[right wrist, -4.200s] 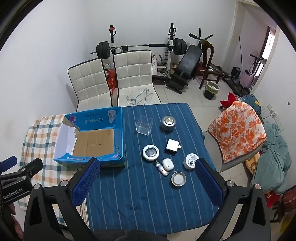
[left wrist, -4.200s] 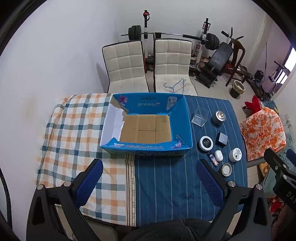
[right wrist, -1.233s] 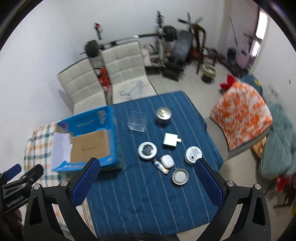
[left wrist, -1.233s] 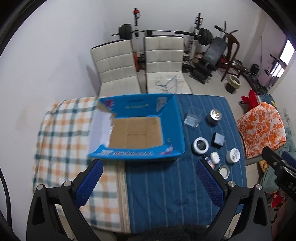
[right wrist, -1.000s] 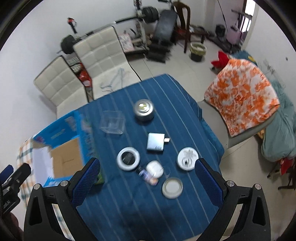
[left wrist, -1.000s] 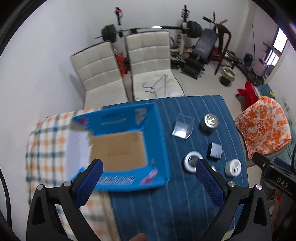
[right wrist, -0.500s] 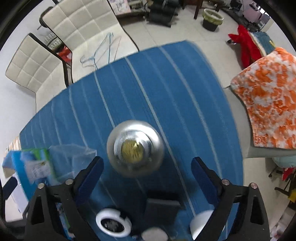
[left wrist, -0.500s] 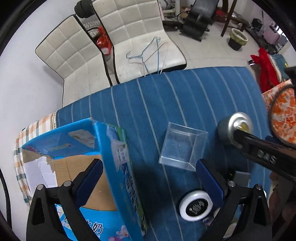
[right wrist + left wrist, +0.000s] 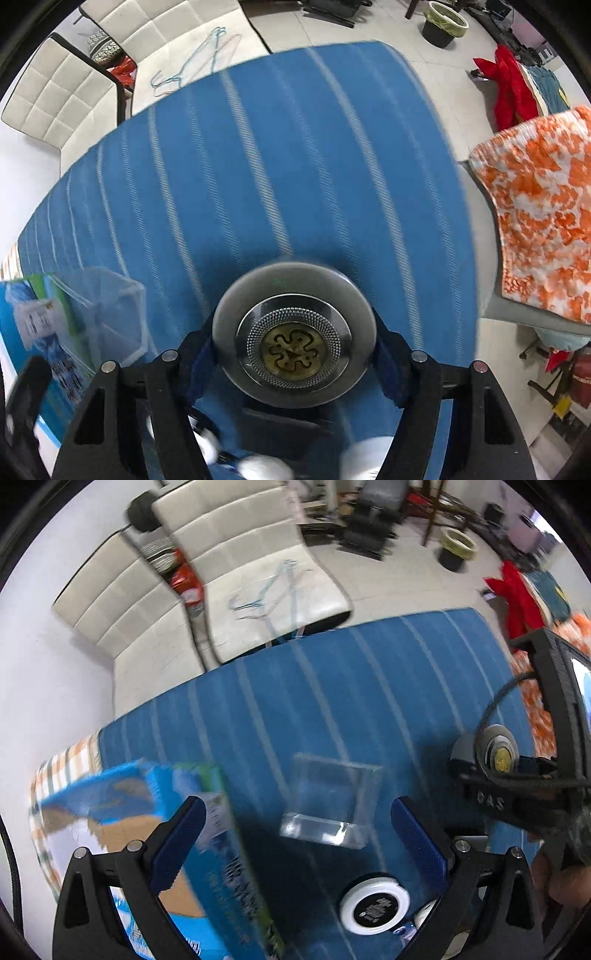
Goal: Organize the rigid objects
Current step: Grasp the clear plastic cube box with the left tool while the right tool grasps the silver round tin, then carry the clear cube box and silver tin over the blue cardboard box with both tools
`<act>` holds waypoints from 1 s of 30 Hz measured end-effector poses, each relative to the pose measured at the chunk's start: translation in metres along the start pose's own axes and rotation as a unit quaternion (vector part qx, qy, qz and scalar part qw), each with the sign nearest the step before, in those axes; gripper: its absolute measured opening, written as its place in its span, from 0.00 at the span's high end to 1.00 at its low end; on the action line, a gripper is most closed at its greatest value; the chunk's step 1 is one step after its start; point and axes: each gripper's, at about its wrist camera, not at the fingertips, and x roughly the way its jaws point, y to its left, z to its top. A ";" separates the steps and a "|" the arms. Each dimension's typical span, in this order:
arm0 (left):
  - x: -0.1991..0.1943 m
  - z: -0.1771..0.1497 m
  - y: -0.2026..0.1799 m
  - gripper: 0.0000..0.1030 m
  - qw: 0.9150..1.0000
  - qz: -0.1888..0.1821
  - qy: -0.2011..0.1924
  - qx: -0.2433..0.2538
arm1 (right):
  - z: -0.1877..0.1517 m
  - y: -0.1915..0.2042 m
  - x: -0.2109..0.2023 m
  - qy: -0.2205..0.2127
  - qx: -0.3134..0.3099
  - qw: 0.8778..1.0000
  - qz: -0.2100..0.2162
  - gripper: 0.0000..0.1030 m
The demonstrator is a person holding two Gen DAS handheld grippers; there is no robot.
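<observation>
Your right gripper (image 9: 293, 354) has its jaws drawn in against the two sides of the round metal tin (image 9: 293, 338), with the blue pads tucked under its rim; whether they press firmly yet you cannot read from the blur, but they look closed on it. Your left gripper (image 9: 295, 834) is spread wide and holds nothing.

The tin sits on the blue striped cloth toward the table's right edge, lid up, its brass centre facing your right camera. From the left view the same tin (image 9: 495, 749) shows beyond the right tool's black frame. Being round, it has no long axis to line up with, so the squeeze across its middle is as good as any.

The clear box (image 9: 330, 805) lies straight ahead of your left jaws, between the pads but a little beyond them, its long side running across the gap. The left hand is plainly the nearer one for it. The blue carton (image 9: 207, 878) stands just left of that box, open, with bare cardboard floor showing. A white ring-shaped puck (image 9: 375, 908) lies nearer you, by the right pad.

The carton lies leftward of the tin, past the clear box, so the likely carry crosses over your left tool; lift high enough to clear both the box and the carton wall.
</observation>
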 end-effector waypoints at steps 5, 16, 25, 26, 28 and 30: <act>0.046 0.016 -0.013 0.00 0.998 -0.003 0.057 0.014 | -0.005 -0.021 0.002 0.007 0.013 1.000 0.007 0.28; 0.114 0.017 -0.010 0.35 0.989 -0.027 0.144 -0.016 | -0.014 -0.028 0.007 0.000 0.019 1.000 0.007 0.28; 0.098 -0.001 -0.009 0.39 0.994 -0.019 0.097 -0.042 | -0.018 -0.023 0.001 -0.017 0.024 1.000 -0.010 0.29; 0.092 -0.006 -0.014 0.40 0.995 -0.017 0.094 -0.041 | -0.020 -0.022 -0.002 -0.022 0.022 0.999 -0.013 0.29; 0.076 -0.013 -0.020 0.40 0.996 -0.015 0.080 -0.040 | -0.024 -0.020 -0.008 -0.029 0.017 0.999 -0.016 0.29; 0.058 -0.019 -0.020 0.40 0.997 -0.009 0.063 -0.040 | -0.030 -0.019 -0.015 -0.035 0.014 0.999 -0.014 0.29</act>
